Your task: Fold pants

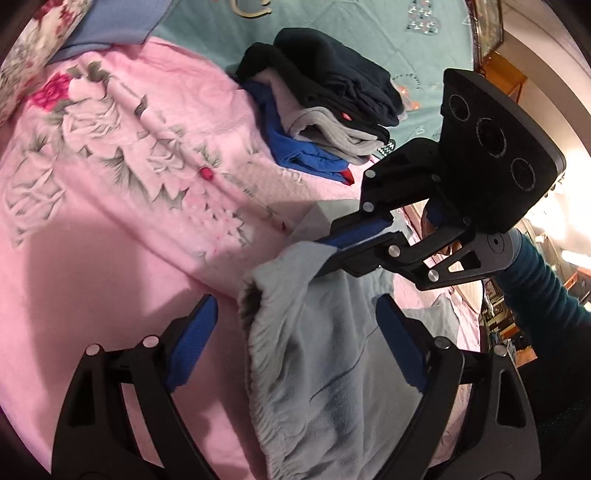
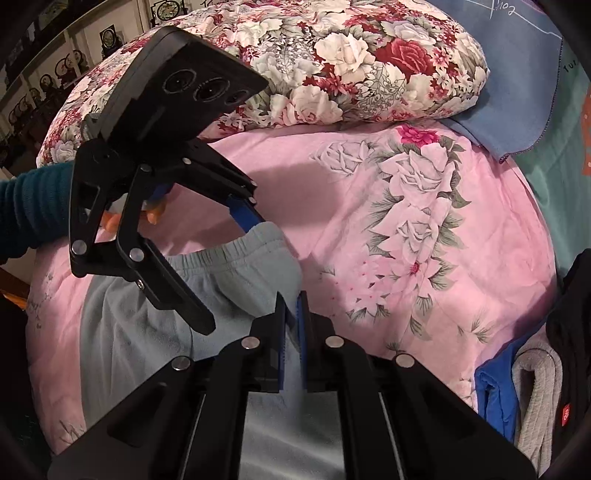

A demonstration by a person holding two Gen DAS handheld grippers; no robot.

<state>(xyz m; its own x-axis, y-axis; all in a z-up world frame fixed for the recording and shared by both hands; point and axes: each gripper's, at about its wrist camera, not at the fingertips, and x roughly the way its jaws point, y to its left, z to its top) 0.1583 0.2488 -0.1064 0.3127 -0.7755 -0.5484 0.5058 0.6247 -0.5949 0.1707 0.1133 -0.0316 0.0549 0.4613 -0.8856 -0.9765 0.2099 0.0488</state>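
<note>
Pink floral bedspread (image 1: 110, 229) covers the bed that serves as the work surface, with a red-and-white rose-printed pillow (image 2: 332, 62) at its head and a teal quilted cover (image 1: 332, 29) beyond. The pale grey-blue fleece pants (image 1: 314, 350) lie on this bedspread with their gathered elastic waistband (image 2: 236, 243) pointing toward the pillow.

The right gripper (image 2: 291, 332) has its blue-padded jaws drawn narrow and pinching the waistband corner on the side nearer a stack of folded clothes (image 1: 325, 107), dark navy over grey over bright blue. The left gripper (image 1: 295, 339) stands wide, its blue pads either side of the waistband with fabric passing between them, gripping nothing; in the right wrist view it hovers over the opposite waistband corner, away from the stack.

By the look of it, the pants are soft, light and limp: they will drape and sag from any single pinch, and the brushed fleece should not slip from the ribbed pads. The elastic waistband looks thicker and bunched, so it seems the surest place to take hold. A second grip at the free waistband corner would likely let the garment be lifted evenly; grabbing mid-leg would probably leave it crumpling.
</note>
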